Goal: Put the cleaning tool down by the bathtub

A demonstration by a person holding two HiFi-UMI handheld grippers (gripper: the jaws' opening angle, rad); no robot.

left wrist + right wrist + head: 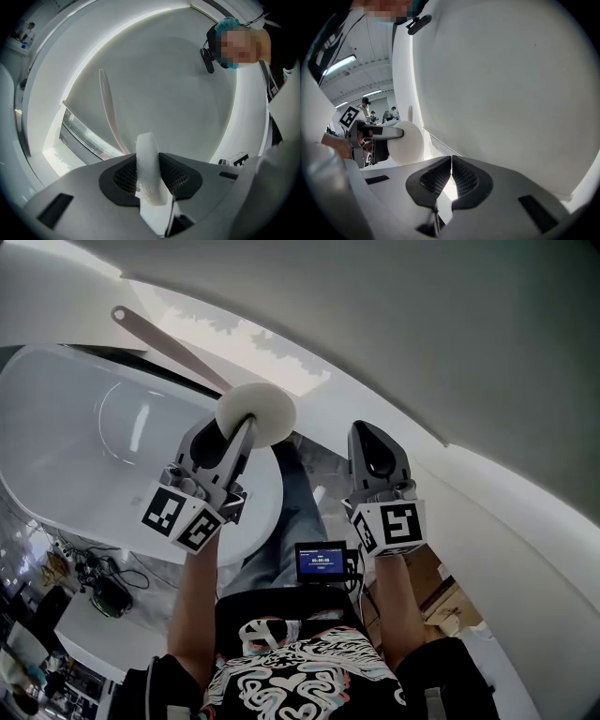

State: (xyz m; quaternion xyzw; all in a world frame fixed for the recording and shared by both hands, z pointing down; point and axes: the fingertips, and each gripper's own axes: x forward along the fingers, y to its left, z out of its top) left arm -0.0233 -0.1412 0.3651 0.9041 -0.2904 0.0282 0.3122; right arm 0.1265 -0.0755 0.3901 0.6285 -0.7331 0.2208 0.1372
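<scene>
One gripper works: the left gripper point(150, 176) clamps the cleaning tool point(183, 357) by its sponge point(149, 159); the right gripper point(451, 180) sits closed, empty. Next, lower the tool beside the bathtub point(56, 437), then release.

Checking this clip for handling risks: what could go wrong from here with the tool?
1. The left gripper pinches only the soft pad; the long handle sticks out unsupported, so the grip may twist or slip.
2. The handle reaches out above the tub and might knock it when lowered.
</scene>
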